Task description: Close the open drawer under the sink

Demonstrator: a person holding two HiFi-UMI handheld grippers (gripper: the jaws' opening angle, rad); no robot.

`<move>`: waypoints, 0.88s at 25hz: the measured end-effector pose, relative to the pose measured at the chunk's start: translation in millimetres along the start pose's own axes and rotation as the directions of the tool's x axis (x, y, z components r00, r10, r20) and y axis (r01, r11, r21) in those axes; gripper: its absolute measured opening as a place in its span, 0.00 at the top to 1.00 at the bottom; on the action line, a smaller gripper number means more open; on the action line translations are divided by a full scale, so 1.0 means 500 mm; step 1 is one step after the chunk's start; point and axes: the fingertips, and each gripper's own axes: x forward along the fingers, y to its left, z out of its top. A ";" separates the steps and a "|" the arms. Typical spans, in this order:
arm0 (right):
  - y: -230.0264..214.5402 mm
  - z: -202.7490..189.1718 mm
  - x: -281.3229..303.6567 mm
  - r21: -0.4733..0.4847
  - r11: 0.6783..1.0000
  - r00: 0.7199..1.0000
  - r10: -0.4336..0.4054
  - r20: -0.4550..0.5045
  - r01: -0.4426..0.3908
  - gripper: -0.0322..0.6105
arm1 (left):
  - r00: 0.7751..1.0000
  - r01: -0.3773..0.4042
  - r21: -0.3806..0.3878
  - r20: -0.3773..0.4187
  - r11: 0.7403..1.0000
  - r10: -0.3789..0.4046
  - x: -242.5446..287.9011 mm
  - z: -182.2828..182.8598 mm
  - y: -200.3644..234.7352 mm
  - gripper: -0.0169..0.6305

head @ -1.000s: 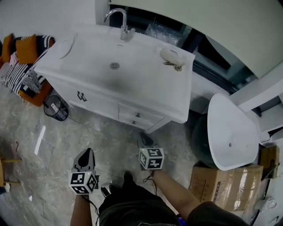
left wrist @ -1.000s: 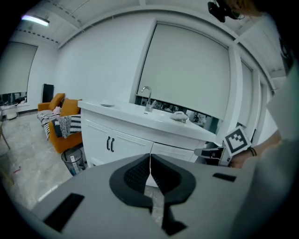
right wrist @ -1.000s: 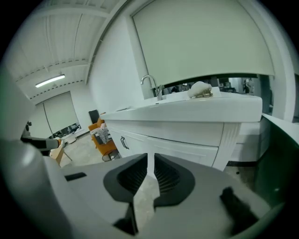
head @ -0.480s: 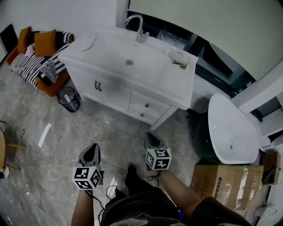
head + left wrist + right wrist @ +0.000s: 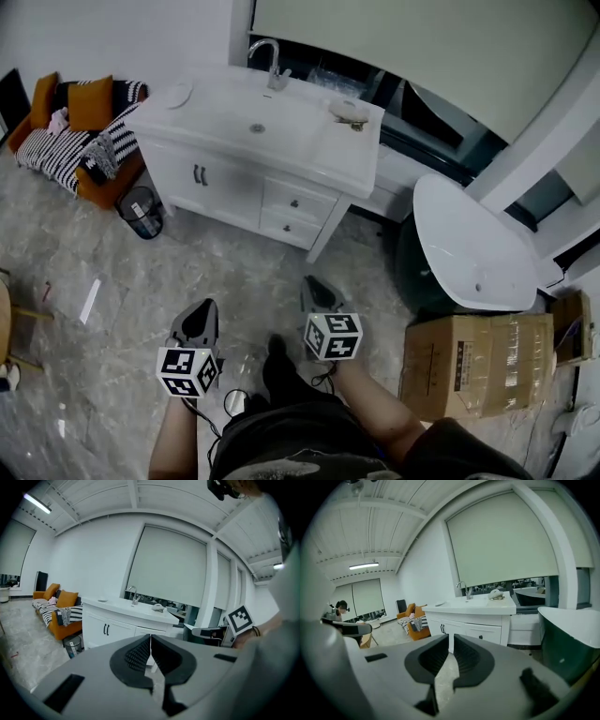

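Observation:
The white sink cabinet stands at the top of the head view, with a tap at its back. Its two drawers under the right half of the top both sit flush with the front. They also show far off in the right gripper view, as drawers. My left gripper hovers over the marble floor well short of the cabinet, its jaws shut with nothing in them. My right gripper hangs beside it, also well short of the drawers. Only a thin slit shows between its jaws, and nothing is in it.
An orange sofa with a striped blanket and a small bin stand left of the cabinet. A white oval tub and a cardboard box fill the right side. Grey marble floor lies between me and the cabinet.
Both grippers and the camera have drawn back from the cabinet, which now looks smaller and farther away. The drawer fronts look flush throughout.

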 end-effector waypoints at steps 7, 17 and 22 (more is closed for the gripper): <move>-0.009 0.001 -0.142 0.005 0.999 0.998 -0.047 0.046 0.047 0.89 | 0.997 0.069 0.041 0.026 0.997 -0.070 -0.062 -0.002 -0.087 0.95; -0.019 -0.011 -0.261 -0.044 0.998 0.997 -0.037 0.064 0.040 0.89 | 0.993 0.113 0.076 0.018 0.991 -0.114 -0.118 -0.020 -0.182 0.95; -0.047 -0.017 -0.297 -0.053 0.998 0.997 -0.024 0.071 0.028 0.90 | 0.996 0.086 0.061 0.024 0.994 -0.088 -0.124 -0.024 -0.220 0.95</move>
